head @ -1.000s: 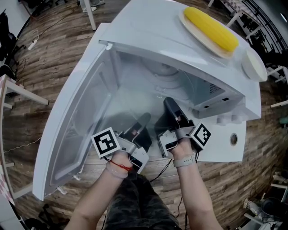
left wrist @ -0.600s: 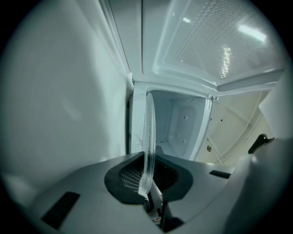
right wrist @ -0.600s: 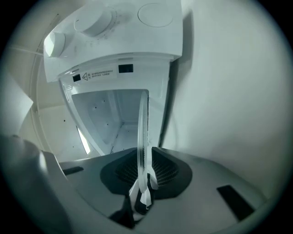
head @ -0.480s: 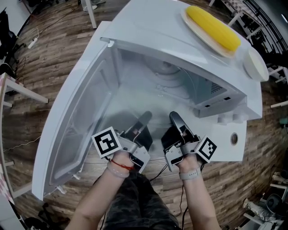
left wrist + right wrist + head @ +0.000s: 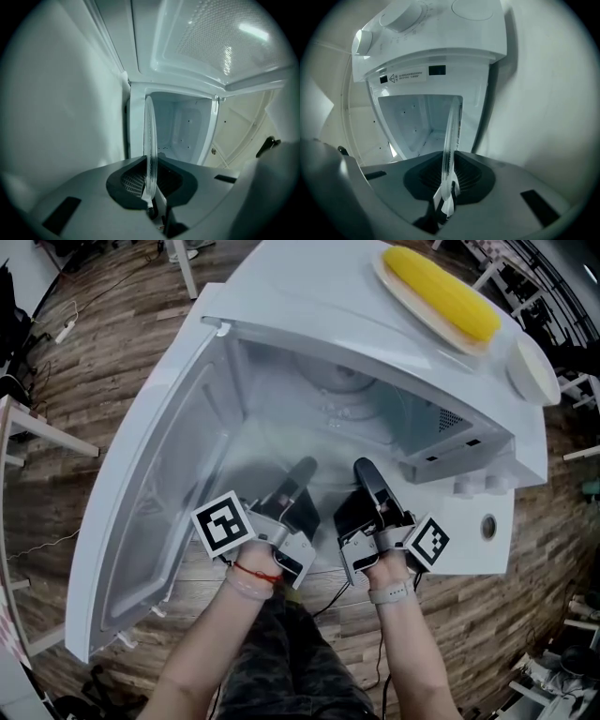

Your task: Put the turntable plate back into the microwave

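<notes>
The clear glass turntable plate [image 5: 323, 437] is held level at the mouth of the open white microwave [image 5: 309, 306], reaching into its cavity [image 5: 375, 413]. My left gripper [image 5: 304, 469] is shut on the plate's near rim. My right gripper [image 5: 364, 468] is shut on the same rim, just to the right. In the left gripper view the plate [image 5: 150, 140] runs edge-on out of the left gripper [image 5: 150, 183] toward the cavity. The right gripper view shows the plate [image 5: 451, 140] the same way, pinched in the right gripper [image 5: 449, 180].
The microwave door [image 5: 155, 493] hangs wide open at the left. A corn cob [image 5: 441, 292] on a plate and a white dish [image 5: 532, 371] rest on top of the microwave. The control panel with knobs [image 5: 486, 527] is at the right. Wooden floor lies around.
Both grippers have edged forward with the plate toward the cavity. The right gripper had pulled back half a second ago and has now advanced again.
</notes>
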`<state>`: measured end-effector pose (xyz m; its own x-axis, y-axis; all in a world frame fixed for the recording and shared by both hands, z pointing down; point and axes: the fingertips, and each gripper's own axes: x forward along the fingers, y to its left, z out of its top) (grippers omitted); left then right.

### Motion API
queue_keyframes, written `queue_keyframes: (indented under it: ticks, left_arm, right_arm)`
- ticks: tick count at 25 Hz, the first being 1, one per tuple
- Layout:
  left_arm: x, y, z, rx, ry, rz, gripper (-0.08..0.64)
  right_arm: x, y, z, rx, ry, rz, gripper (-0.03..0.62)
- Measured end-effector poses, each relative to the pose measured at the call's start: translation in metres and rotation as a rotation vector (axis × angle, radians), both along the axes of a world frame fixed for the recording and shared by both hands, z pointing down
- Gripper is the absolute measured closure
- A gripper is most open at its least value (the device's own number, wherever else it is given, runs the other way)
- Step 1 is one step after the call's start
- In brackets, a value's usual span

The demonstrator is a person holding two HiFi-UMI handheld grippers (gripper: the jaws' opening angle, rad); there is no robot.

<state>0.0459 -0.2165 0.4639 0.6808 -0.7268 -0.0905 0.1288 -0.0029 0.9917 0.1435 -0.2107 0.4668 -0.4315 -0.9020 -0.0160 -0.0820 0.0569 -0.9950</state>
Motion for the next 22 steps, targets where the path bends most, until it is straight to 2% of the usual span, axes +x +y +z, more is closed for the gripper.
queue_keyframes:
  ticks: [12, 22]
  left_arm:
    - [0.001, -0.018, 0.003, 0.014, -0.006, 0.015, 0.529]
    - [0.003, -0.015, 0.002, 0.020, -0.008, 0.032, 0.526]
  right_arm:
    - [0.001, -0.018, 0.009, -0.059, -0.059, 0.066, 0.551]
    - [0.006, -0.030, 0.009, -0.070, -0.059, 0.113, 0.552]
